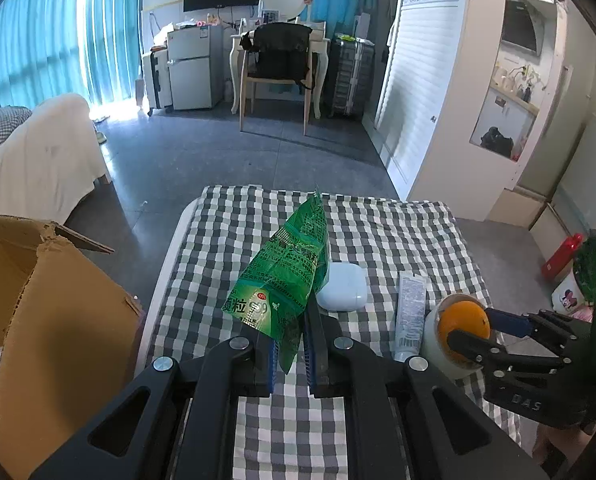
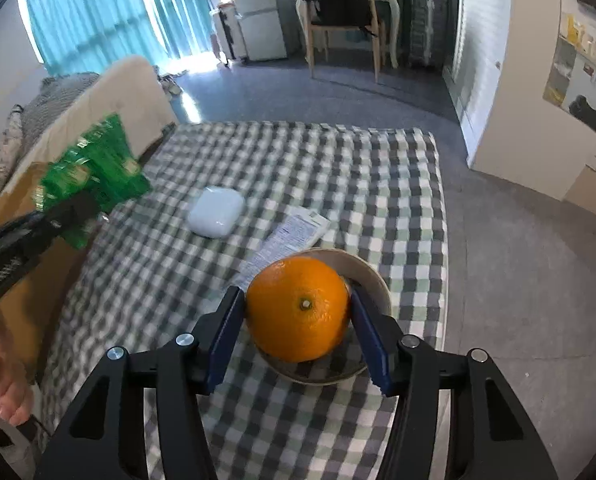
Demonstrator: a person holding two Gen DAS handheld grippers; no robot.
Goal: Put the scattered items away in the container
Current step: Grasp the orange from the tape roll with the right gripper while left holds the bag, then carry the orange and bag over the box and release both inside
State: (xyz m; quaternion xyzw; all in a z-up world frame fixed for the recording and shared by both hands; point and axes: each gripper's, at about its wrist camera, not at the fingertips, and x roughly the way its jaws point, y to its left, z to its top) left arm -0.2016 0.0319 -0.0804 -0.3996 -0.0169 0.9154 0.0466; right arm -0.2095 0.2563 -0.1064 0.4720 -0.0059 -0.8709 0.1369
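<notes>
My left gripper (image 1: pixel 291 328) is shut on a green printed sachet (image 1: pixel 285 276), which stands up above the checked tablecloth (image 1: pixel 398 232). In the right wrist view the same sachet (image 2: pixel 97 168) hangs at the left, over the cardboard box (image 2: pixel 17 184). My right gripper (image 2: pixel 298 296) has its blue pads against both sides of an orange (image 2: pixel 298 312) that sits in a small pale bowl (image 2: pixel 374 280). From the left wrist view the orange (image 1: pixel 462 316) shows between the right gripper's fingers (image 1: pixel 474 328).
A white rounded case (image 2: pixel 216 216) and a flat white tube (image 2: pixel 293 232) lie on the cloth beyond the bowl. The open cardboard box (image 1: pixel 57 320) stands left of the table. A hand (image 2: pixel 1 380) holds the left gripper. Floor, a chair and a fridge lie beyond.
</notes>
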